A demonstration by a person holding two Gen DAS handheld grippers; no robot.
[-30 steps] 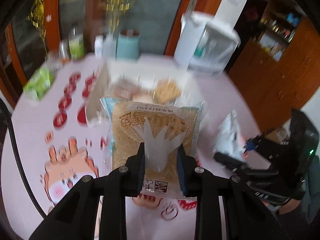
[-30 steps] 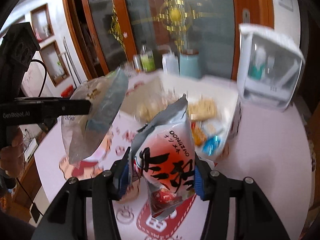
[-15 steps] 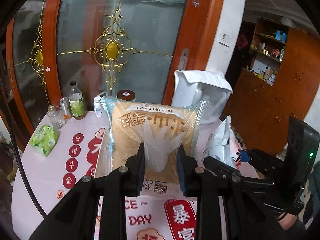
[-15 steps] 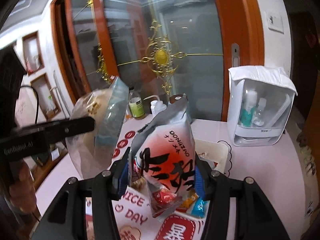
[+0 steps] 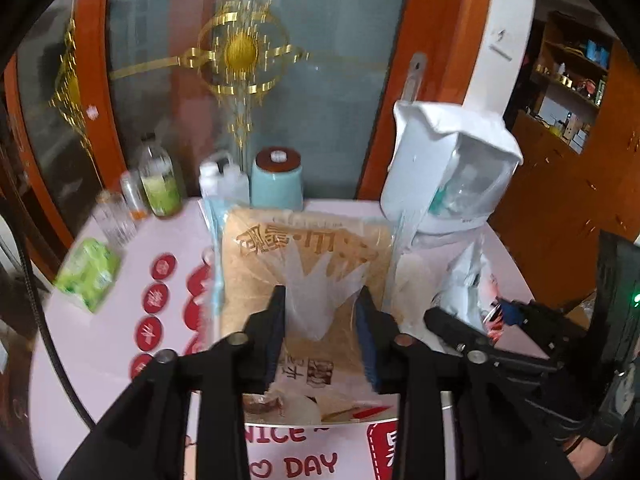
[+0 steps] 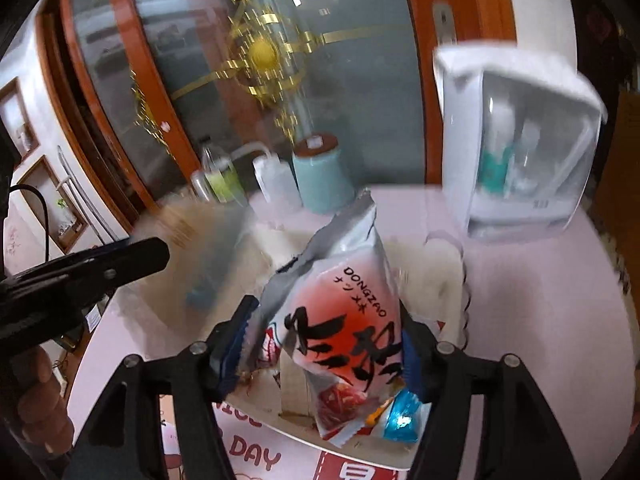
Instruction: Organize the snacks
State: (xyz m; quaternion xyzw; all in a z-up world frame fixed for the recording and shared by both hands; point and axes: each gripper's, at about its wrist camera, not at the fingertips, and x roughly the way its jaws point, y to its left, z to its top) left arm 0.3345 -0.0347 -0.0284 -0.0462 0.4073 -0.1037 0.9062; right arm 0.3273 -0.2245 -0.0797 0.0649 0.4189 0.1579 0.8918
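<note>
Above the white snack tray (image 6: 448, 280) on the pink desk (image 5: 108, 344), our left tool (image 5: 320, 306) is opening with the tan bread packet (image 5: 304, 264) between its pads. Our right tool (image 6: 326, 334) is likewise opening around the red-and-white snack bag (image 6: 348, 304), over the tray.

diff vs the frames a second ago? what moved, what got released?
Both tools carried their packs from the near table edge over to the white snack box. Both sets of jaws are now opening: the left tool is releasing the clear bread pack, the right tool the red-and-white DONGZAO pouch, both still between the fingers. Bottles, teal jar and white organizer unchanged.
</note>
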